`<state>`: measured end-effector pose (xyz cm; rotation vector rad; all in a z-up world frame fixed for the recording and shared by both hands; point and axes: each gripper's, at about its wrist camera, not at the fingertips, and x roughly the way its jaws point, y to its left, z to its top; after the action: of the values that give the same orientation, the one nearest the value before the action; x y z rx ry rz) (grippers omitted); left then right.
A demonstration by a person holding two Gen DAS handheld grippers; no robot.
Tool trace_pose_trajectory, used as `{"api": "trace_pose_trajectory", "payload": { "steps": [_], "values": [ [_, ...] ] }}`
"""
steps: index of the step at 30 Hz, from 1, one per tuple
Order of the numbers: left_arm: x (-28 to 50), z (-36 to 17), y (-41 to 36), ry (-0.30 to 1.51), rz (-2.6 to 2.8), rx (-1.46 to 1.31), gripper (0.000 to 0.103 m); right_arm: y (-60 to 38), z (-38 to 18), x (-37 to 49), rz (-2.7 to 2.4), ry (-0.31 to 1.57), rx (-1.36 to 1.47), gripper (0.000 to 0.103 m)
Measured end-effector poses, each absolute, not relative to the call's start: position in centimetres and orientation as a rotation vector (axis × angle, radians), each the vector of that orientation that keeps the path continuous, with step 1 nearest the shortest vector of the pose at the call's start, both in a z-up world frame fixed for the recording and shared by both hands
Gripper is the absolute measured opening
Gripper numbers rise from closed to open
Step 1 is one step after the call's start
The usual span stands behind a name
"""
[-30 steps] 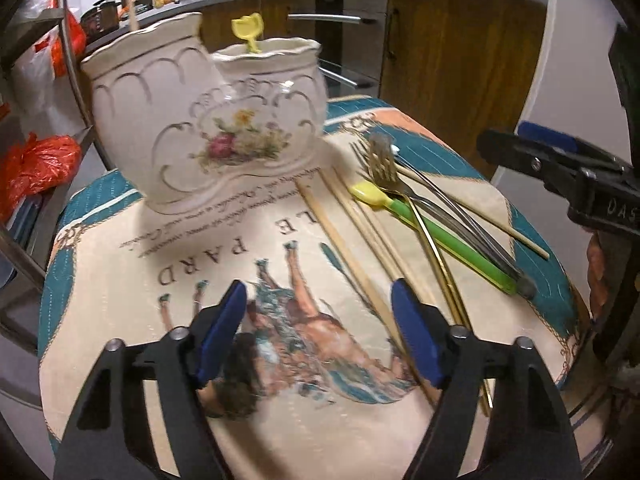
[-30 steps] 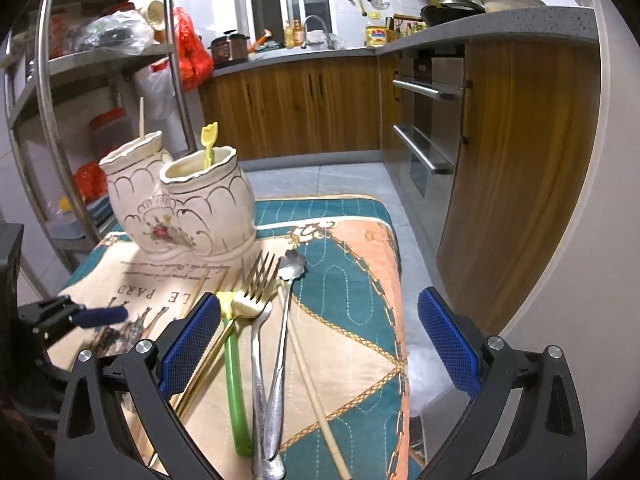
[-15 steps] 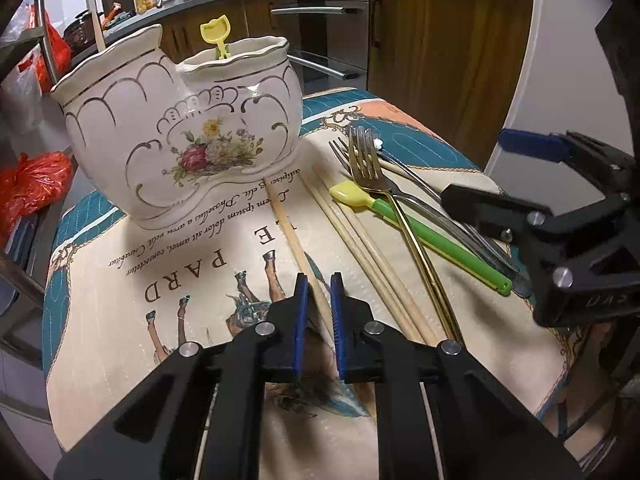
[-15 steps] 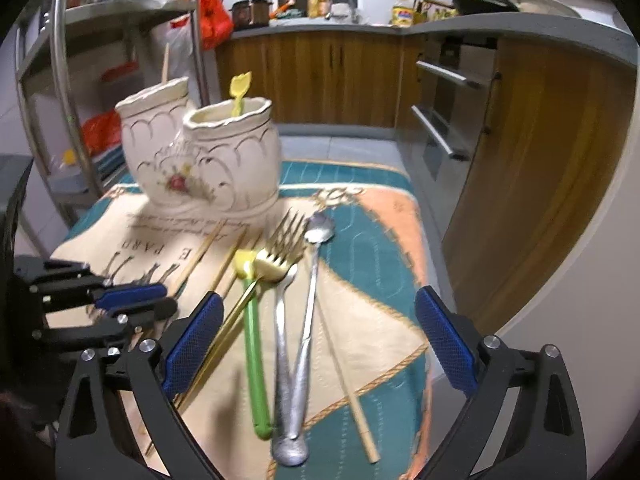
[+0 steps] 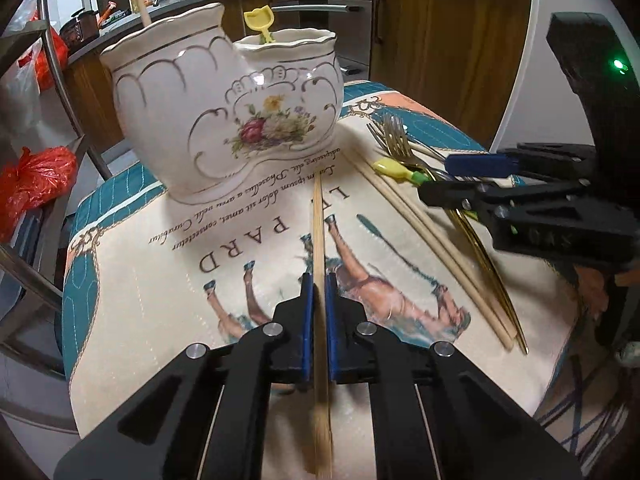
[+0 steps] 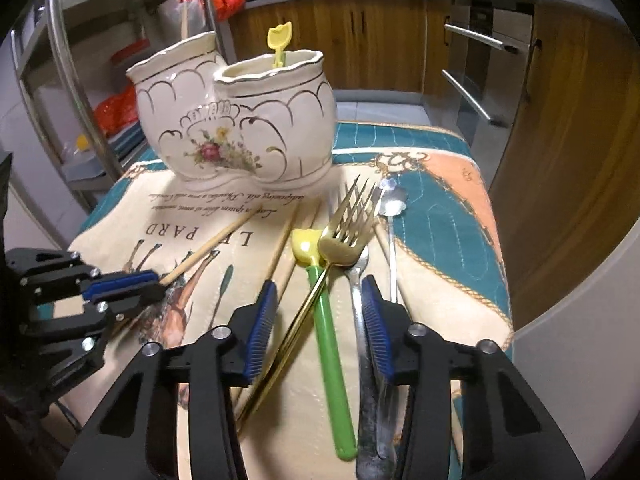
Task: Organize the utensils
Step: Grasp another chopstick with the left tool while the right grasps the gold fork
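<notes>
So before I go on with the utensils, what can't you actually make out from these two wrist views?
- Inside of the ceramic holder: its walls hide the contents in both views; only a yellow handle and a wooden tip stick out.
- Left view: near end of the chopstick in the left gripper is blurred.
- Right view: right gripper fingers cover the handle ends of the gold fork and silver fork; pad contact unclear.

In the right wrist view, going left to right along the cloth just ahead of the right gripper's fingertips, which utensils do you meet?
Left gripper clamping a chopstick → chopstick pair → gold fork → green-handled spoon → silver fork → silver spoon.
</notes>
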<state>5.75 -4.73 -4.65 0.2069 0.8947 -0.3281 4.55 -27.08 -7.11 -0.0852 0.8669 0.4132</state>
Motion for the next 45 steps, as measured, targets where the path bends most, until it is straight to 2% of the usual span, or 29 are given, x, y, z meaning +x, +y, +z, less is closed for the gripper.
{"api": "trace_pose_trajectory", "payload": {
  "steps": [4,14,16,20,22,40,45],
  "values": [
    [5.6,-4.6,-4.3,0.892,-0.338,0.19,0.006,-27.0,-7.0,4.8,0.388,0.87,-0.092,0.031],
    [5.7,-4.6,-4.2,0.895,-0.359,0.174,0.006,-26.4,-7.2,4.8,0.39,0.894,-0.127,0.025],
    [5.8,-4.7,-4.2,0.897,-0.363,0.171,0.006,-26.3,-7.4,4.9,0.402,0.904,-0.12,0.019],
    [6.2,-4.7,-3.9,0.904,-0.372,0.144,0.006,-26.2,-7.3,4.9,0.403,0.904,-0.115,0.016],
    [6.3,-4.7,-4.1,0.908,-0.372,0.141,0.006,-26.2,-7.2,4.8,0.408,0.899,-0.113,0.011],
    [7.0,-4.7,-4.7,0.926,-0.378,0.173,0.006,-26.5,-5.5,3.3,0.453,0.819,-0.105,0.006],
    [6.6,-4.7,-4.4,0.898,-0.4,0.161,0.006,-26.6,-4.6,2.4,0.492,0.748,-0.079,0.006]
  ]
}}
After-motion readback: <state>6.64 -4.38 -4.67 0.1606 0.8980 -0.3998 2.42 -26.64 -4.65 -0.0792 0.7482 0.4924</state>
